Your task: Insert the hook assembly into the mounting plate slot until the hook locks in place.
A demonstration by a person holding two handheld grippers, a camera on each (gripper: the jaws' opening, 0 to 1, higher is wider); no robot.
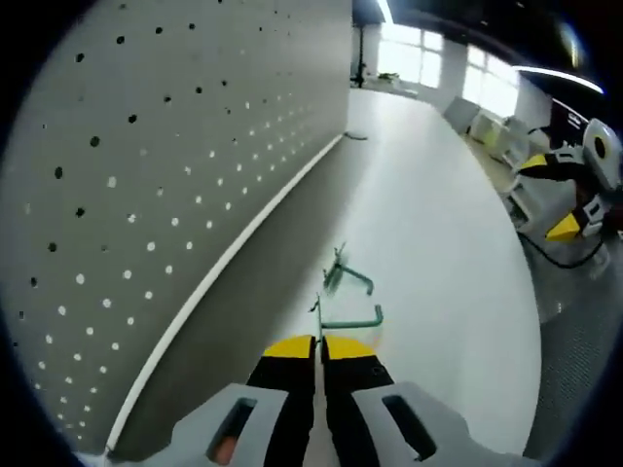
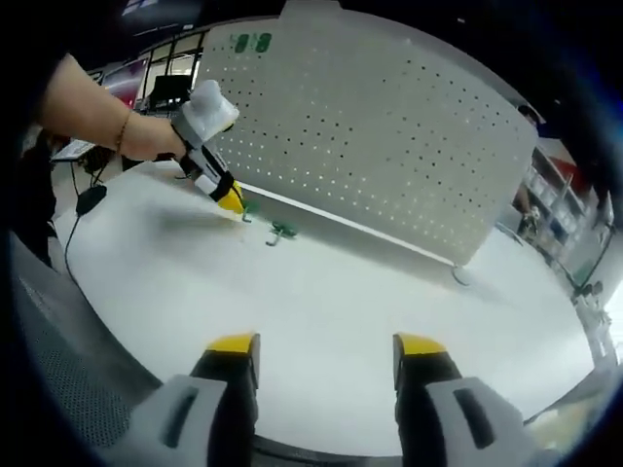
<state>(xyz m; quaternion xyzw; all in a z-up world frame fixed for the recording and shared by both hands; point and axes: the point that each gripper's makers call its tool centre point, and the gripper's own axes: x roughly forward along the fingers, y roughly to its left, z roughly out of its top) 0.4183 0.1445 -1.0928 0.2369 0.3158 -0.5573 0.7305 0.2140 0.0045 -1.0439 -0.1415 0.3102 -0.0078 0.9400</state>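
Now closed tight on a green hook [image 1: 348,318], the left gripper [image 1: 318,342], low over the white table [image 1: 438,224], with the hook just past the yellow tips. Second green hook [image 1: 343,275] lying a little farther on, near the pegboard [image 1: 165,156]. Seen from the right gripper view: left gripper [image 2: 234,201] held by a hand [image 2: 146,136], loose hook [image 2: 282,232] beside it, right gripper [image 2: 326,347] open, holding nothing, well apart.
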